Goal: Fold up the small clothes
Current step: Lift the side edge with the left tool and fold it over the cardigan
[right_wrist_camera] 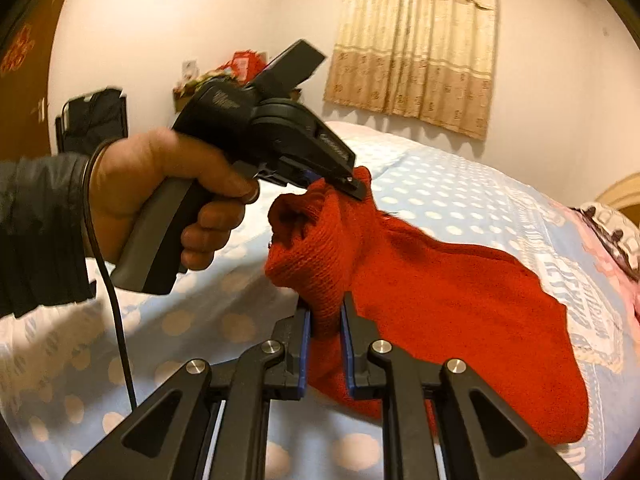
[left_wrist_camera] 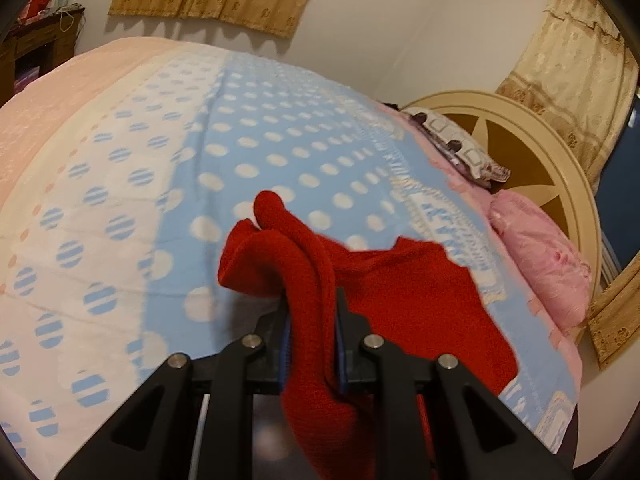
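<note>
Between each tool's pads, left tool [left_wrist_camera: 312, 316] and right tool [right_wrist_camera: 325, 320] pinch red knit [right_wrist_camera: 460, 300]; its shape unclear.

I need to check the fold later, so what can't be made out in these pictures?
- Left wrist view: the red knit garment runs under the left gripper, so its near end is hidden.
- Right wrist view: the right gripper covers the edge it pinches; the garment's shape stays unclear.
- The bed is cut off by both frames.
</note>
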A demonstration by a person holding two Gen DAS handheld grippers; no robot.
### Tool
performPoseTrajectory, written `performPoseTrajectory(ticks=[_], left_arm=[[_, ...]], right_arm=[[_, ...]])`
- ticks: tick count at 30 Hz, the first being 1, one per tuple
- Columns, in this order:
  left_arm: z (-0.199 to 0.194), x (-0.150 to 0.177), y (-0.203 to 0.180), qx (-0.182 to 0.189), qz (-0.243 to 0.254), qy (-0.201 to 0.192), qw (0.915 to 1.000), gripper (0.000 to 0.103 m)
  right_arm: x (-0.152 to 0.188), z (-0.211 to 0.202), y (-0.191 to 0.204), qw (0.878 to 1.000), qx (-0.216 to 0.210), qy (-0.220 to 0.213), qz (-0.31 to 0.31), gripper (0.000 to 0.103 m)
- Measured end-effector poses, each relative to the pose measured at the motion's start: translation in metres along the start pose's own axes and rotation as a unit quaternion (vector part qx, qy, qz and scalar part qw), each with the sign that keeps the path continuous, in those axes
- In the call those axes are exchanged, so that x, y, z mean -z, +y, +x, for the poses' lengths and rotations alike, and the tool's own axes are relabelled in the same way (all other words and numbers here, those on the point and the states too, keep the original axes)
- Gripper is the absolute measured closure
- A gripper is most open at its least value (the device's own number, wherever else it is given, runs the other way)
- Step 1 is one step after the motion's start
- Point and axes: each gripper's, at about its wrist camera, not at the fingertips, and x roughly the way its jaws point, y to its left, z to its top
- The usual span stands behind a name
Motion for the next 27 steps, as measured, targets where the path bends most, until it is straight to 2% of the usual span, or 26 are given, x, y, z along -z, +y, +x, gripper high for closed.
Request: performPoseTrajectory(ticks=[6,15,27], left_arm=[[0.008,-0.015,-0.039,0.016,0.020,-0.009,0.9996,0.086],[0.037,-0.024,-0.094,0.030,0.060,0.007,0.9977,0.086],[0.083,-0.027,-0.153,0.033,0.095,0.031,0.9945,0.086]], right_arm=[[0.005,-0.015,-0.034,0.999,0.010,-0.015,0.046,0.090],[0.021,-0.031,-0.065,0.995,0.027,-0.019,0.091,0.091],[0.039,-0.052,-0.137,0.981,0.032,-0.014,0.192,0.091]])
